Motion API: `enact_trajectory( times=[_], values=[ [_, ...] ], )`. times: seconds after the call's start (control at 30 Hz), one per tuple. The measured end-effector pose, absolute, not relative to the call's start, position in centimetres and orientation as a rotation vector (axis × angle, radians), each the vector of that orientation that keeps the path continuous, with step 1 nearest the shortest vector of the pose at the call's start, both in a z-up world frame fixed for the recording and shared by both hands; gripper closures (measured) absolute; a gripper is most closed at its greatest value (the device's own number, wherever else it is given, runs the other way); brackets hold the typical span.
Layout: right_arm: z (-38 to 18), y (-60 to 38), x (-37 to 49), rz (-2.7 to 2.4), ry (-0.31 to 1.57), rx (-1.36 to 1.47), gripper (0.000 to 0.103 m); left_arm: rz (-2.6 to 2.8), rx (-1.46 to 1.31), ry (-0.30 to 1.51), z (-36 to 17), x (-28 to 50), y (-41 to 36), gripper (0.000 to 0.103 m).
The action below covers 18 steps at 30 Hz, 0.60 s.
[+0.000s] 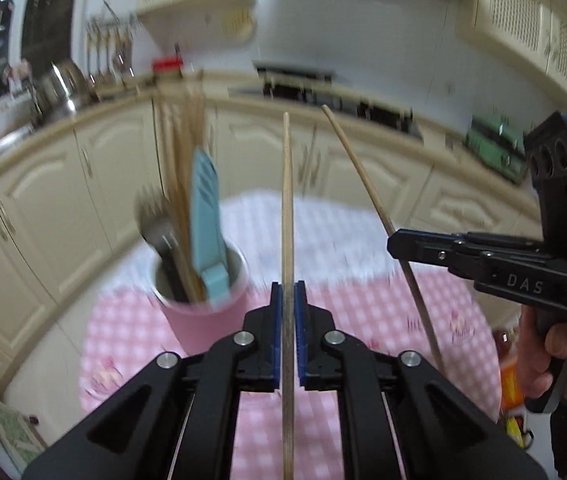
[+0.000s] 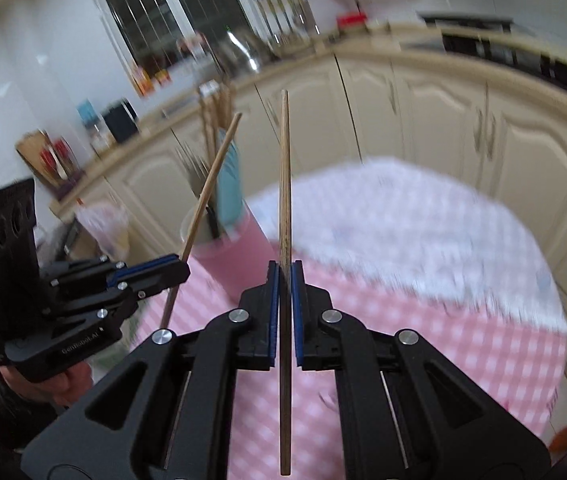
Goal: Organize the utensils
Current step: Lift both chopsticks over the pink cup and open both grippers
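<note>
Wooden chopsticks are the things in hand: the left gripper [image 1: 288, 292] has its blue-padded fingers [image 1: 276, 320] pressed together on a light wooden chopstick [image 1: 287, 208], which runs straight up the middle of the left wrist view, its tip ending against the cream cabinet doors [image 1: 55, 208] beyond. The right gripper [image 2: 285, 276] is likewise clamped on a darker wooden chopstick [image 2: 284, 200], which stands up the centre of the right wrist view. Each gripper shows in the other's view: the right one enters from the right edge of the left view with its stick leaning up and to the left, a hand [image 1: 555, 352] wrapped around its grip at the lower right; the left one sits at the lower left of the right view, its stick slanting up to the right. A pink utensil cup [image 1: 203, 312] stands on the pink-and-white checked tablecloth [image 1: 363, 320], to the left of centre in both views. Inside it are a bundle of other chopsticks [image 1: 181, 152], a light blue flat utensil [image 1: 207, 216] and a dark-handled fork [image 1: 159, 228], all blurred. Both held chopsticks are clear of the cup, with their tips above its rim in the frame. A cream counter [image 1: 83, 100] curves across the upper part of both views, with a metal pot [image 1: 63, 88] and a red-lidded container [image 1: 167, 66] at the upper left of the left view.
</note>
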State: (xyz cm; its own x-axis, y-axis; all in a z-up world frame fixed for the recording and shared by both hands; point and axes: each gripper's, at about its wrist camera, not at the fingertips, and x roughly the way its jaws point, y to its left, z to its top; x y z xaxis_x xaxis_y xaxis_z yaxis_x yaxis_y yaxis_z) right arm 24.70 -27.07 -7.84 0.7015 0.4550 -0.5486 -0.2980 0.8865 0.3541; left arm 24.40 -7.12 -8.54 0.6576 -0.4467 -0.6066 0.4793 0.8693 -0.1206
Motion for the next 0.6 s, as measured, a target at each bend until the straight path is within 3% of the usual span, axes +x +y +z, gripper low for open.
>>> enact_trajectory(
  times=[0.3, 0.6],
  values=[
    [-2.5, -23.4, 27.9, 0.462, 0.398, 0.304, 0.097, -0.459, -0.097, 0.415, -2.9, 26.6, -2.7, 0.098],
    [-1.6, -20.4, 31.8, 0.464, 0.302, 0.325, 0.096, -0.424, -0.214, 0.257, -1.3, 29.7, -0.7, 0.098]
  ],
)
